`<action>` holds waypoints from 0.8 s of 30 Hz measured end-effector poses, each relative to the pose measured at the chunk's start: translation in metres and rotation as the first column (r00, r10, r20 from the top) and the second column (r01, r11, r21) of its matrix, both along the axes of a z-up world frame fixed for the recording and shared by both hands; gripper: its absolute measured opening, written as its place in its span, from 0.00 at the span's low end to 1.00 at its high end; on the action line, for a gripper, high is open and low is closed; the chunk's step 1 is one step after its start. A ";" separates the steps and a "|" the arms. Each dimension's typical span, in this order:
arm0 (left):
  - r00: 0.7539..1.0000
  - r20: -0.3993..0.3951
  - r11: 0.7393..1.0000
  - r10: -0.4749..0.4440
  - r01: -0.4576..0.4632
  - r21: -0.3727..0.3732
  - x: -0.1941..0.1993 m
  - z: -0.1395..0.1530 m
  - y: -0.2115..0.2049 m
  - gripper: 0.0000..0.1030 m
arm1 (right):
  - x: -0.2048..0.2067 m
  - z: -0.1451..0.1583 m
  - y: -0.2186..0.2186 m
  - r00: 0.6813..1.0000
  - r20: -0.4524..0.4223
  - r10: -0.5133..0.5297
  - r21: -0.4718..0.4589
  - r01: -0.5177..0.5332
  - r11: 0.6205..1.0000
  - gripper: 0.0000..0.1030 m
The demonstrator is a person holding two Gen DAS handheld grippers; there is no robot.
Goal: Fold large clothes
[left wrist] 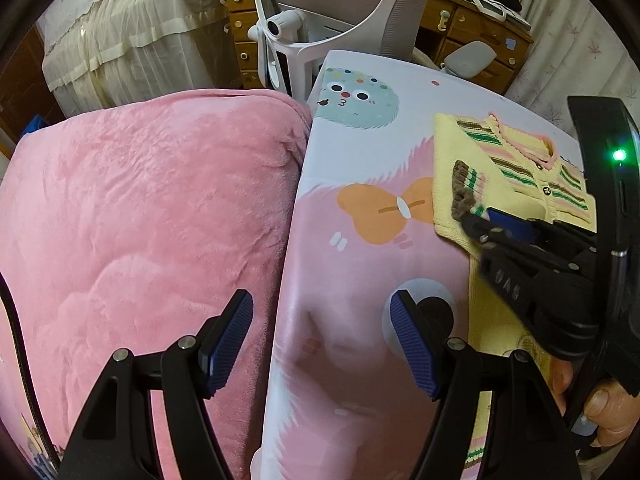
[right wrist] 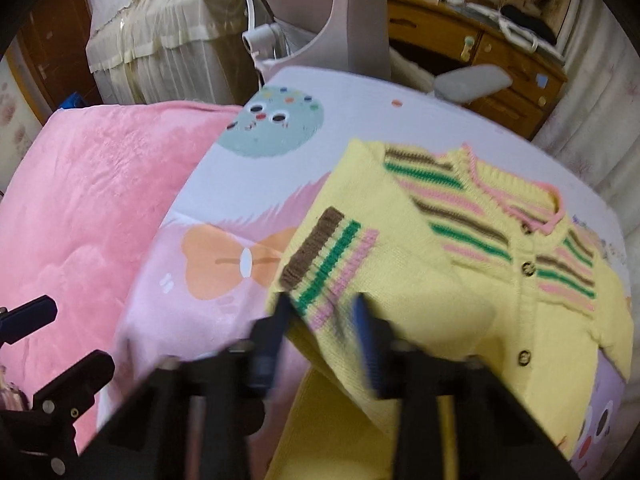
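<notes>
L gripper (left wrist: pixel 322 344) is hanging w/ jaws wide apart, nothing btwn them, over the seam where the pink blanket (left wrist: pixel 140 220) is meeting the cartoon-print sheet (left wrist: pixel 360 272). R gripper (right wrist: pixel 324 334) is clamping the striped cuff of the yellow knit cardigan (right wrist: pixel 460 280); the sleeve is lying folded in across the body, blue pads (right wrist: pixel 366 336) pinching the fabric either side. R view is motion-blurred near the fingers. In the L view the R gripper (left wrist: pixel 486 226) is showing at far right, a hand (left wrist: pixel 608 412) gripping its handle, green LED lit. Cardigan is sitting on the sheet's right part, collar toward the far edge, buttons facing up. Beyond the bed: white office chair (left wrist: pixel 332 36), wooden desk (left wrist: pixel 472 28), cream curtain (left wrist: pixel 120 40).
</notes>
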State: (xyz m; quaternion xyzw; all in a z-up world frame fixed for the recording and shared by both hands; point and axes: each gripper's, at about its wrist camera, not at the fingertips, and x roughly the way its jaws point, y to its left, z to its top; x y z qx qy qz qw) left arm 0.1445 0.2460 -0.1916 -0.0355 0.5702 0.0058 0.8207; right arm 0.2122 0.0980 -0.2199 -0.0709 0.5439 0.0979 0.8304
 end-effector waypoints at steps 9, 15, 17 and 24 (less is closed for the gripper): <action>0.995 0.045 0.996 -0.084 0.085 -0.024 0.004 0.016 -0.025 0.68 | -0.021 0.078 -0.071 0.954 0.193 -0.230 0.111 0.211 0.971 0.09; 0.985 0.067 0.986 -0.158 0.161 -0.044 0.011 0.018 -0.053 0.68 | -0.064 0.095 -0.159 0.869 0.224 -0.441 0.123 0.424 0.897 0.09; 0.979 0.076 0.980 -0.190 0.194 -0.045 0.013 0.016 -0.066 0.68 | -0.078 0.080 -0.183 0.847 0.221 -0.483 0.092 0.475 0.875 0.09; 0.955 0.072 0.957 -0.286 0.289 -0.036 0.013 0.006 -0.108 0.68 | -0.096 0.017 -0.226 0.839 0.138 -0.526 0.060 0.523 0.850 0.09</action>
